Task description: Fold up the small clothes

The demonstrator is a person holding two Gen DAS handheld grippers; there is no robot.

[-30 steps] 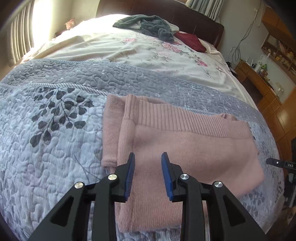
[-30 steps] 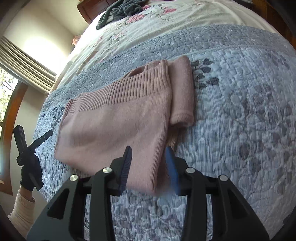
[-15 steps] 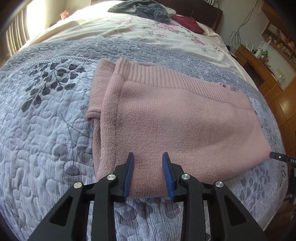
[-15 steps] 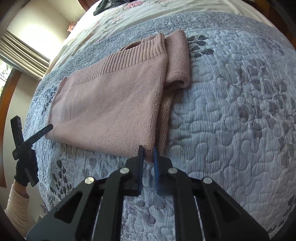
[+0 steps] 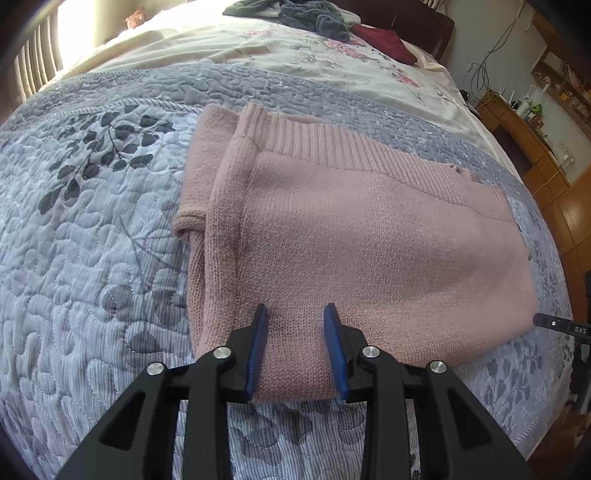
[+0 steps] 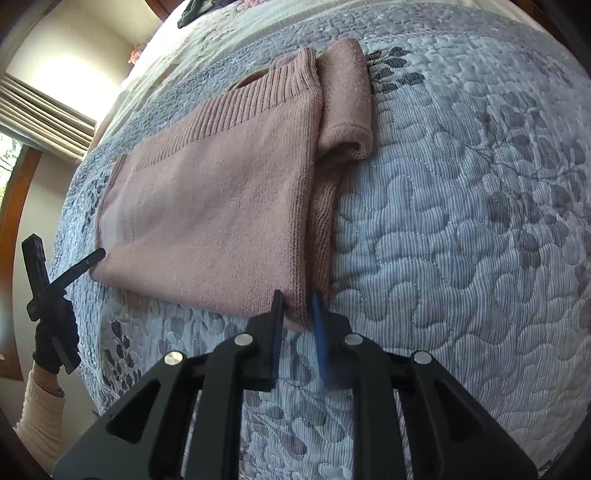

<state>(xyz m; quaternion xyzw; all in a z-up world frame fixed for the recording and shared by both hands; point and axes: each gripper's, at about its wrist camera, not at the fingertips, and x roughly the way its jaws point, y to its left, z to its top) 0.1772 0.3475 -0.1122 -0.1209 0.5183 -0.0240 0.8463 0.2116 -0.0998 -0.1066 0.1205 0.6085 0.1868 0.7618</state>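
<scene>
right claw [image 6: 298,314] | pinching near corner | pink sweater [image 6: 221,192] ahead, folded

Dark clothes pile [image 6: 195,11] — cut off by top edge.

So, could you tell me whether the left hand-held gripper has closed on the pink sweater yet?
No, the left hand-held gripper is open, its blue pads spread apart over the near edge of the pink sweater.

Both wrist cameras look low and close along their jaws across the bed [image 5: 92,258], sharing the pink sweater [image 5: 369,240] from opposite corners.
</scene>
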